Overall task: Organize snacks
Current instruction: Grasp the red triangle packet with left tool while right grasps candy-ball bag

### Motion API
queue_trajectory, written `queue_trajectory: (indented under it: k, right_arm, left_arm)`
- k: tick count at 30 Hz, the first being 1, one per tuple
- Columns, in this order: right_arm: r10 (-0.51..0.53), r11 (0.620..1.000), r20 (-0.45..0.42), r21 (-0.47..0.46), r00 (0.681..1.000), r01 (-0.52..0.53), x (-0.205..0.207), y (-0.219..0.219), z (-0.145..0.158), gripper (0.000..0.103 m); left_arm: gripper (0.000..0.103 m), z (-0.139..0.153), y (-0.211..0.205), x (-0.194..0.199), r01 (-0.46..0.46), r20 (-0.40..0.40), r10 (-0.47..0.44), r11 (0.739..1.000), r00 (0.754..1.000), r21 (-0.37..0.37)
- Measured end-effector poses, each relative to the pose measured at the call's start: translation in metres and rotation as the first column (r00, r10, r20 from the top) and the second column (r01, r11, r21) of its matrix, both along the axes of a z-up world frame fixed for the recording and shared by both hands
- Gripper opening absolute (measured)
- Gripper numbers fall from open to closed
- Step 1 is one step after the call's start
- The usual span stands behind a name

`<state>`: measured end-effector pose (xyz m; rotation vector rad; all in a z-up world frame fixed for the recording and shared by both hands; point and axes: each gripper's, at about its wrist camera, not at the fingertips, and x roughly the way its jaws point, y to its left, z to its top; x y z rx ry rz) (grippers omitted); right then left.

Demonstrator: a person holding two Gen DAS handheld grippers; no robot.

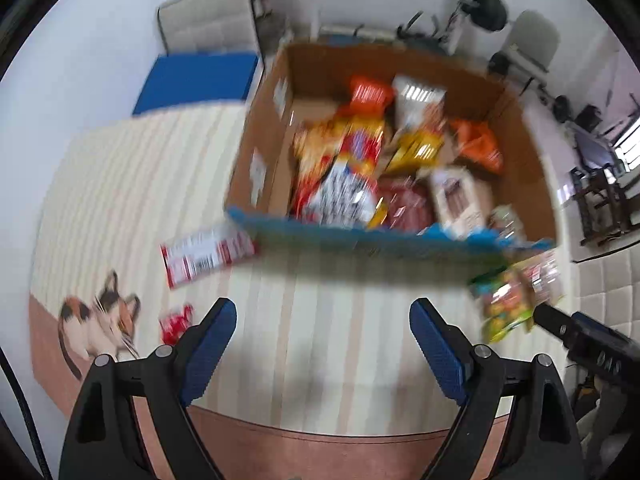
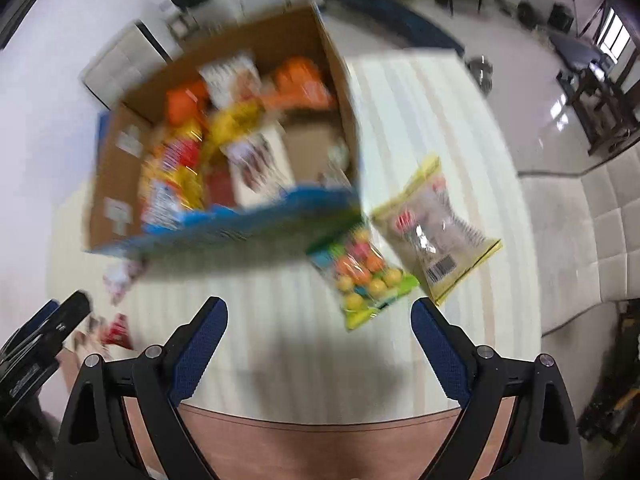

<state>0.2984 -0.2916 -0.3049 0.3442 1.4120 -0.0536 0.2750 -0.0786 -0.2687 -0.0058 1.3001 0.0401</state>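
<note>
A cardboard box [image 1: 264, 136] with a blue front edge stands on a striped mat and holds several snack packs [image 1: 344, 168]; it shows in the right wrist view too [image 2: 116, 160]. My left gripper [image 1: 322, 324] is open and empty, held above the mat in front of the box. A red-and-white pack [image 1: 206, 254] and a small red pack [image 1: 174, 322] lie left of it. My right gripper [image 2: 318, 320] is open and empty. A colourful candy bag [image 2: 362, 276] and a yellow-edged clear bag [image 2: 436, 226] lie just ahead of it, right of the box.
The striped mat [image 1: 132, 184] has a cat picture [image 1: 100, 324] at its left corner. A blue pad [image 1: 196, 80] and exercise gear [image 1: 488, 8] lie beyond the box. A quilted white cushion [image 2: 600, 220] is at the right. Both views are motion-blurred.
</note>
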Motion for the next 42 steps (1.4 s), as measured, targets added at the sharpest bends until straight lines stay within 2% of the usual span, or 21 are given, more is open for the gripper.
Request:
queue_trajectory:
  k: [4, 9, 11, 12, 13, 16, 19, 24, 29, 32, 35, 42]
  right_arm:
    - [0.074, 0.996, -0.068, -0.051, 0.995, -0.078, 0.019, -0.002, -0.055, 0.095]
    - [0.147, 0.981, -0.116, -0.108, 0.982, -0.160, 0.037, 0.004, -0.096, 0.095]
    - [0.166, 0.974, -0.140, -0.132, 0.976, -0.184, 0.040, 0.008, -0.108, 0.090]
    - [0.169, 0.973, -0.151, -0.135, 0.974, -0.190, 0.041, 0.010, -0.114, 0.081]
    - [0.166, 0.972, -0.159, -0.138, 0.973, -0.188, 0.040, 0.011, -0.117, 0.077]
    - [0.130, 0.976, -0.164, -0.151, 0.978, -0.155, 0.034, 0.013, -0.118, 0.064]
    - [0.083, 0.991, -0.195, -0.091, 0.977, -0.103, 0.020, 0.021, -0.121, 0.062]
    - [0.054, 0.996, -0.250, -0.062, 0.967, -0.072, -0.011, 0.052, -0.126, 0.061]
    - [0.054, 0.998, -0.269, -0.022, 0.962, -0.062, -0.023, 0.087, -0.129, 0.061]
    - [0.060, 0.998, -0.273, -0.006, 0.960, -0.064, -0.018, 0.102, -0.132, 0.059]
    - [0.066, 0.998, -0.276, -0.003, 0.959, -0.069, -0.012, 0.112, -0.133, 0.058]
    - [0.102, 0.992, -0.275, -0.046, 0.956, -0.119, -0.007, 0.136, -0.135, 0.058]
  left_arm:
    - [0.089, -0.044, 0.001, -0.006, -0.017, -0.064, 0.020, 0.999, 0.998, 0.039]
    - [0.089, -0.079, 0.003, -0.013, -0.022, -0.127, 0.030, 0.998, 0.991, 0.063]
    - [0.089, -0.086, 0.004, -0.014, -0.025, -0.138, 0.035, 0.997, 0.990, 0.074]
    - [0.089, -0.089, 0.006, -0.015, -0.028, -0.143, 0.039, 0.997, 0.989, 0.078]
    - [0.089, -0.090, 0.008, -0.016, -0.033, -0.146, 0.044, 0.996, 0.988, 0.080]
    - [0.089, -0.093, 0.018, -0.020, -0.049, -0.151, 0.062, 0.995, 0.987, 0.092]
    - [0.089, -0.093, 0.034, -0.024, -0.083, -0.160, 0.096, 0.993, 0.982, 0.088]
    - [0.089, -0.090, 0.087, -0.031, -0.184, -0.188, 0.196, 0.980, 0.963, 0.078]
    - [0.089, -0.088, 0.160, -0.032, -0.330, -0.213, 0.336, 0.942, 0.917, 0.063]
    - [0.089, -0.094, 0.195, -0.030, -0.408, -0.250, 0.398, 0.913, 0.883, 0.015]
    - [0.089, -0.106, 0.212, -0.023, -0.441, -0.297, 0.414, 0.897, 0.860, -0.029]
    - [0.089, -0.146, 0.228, -0.005, -0.437, -0.382, 0.379, 0.896, 0.843, -0.076]
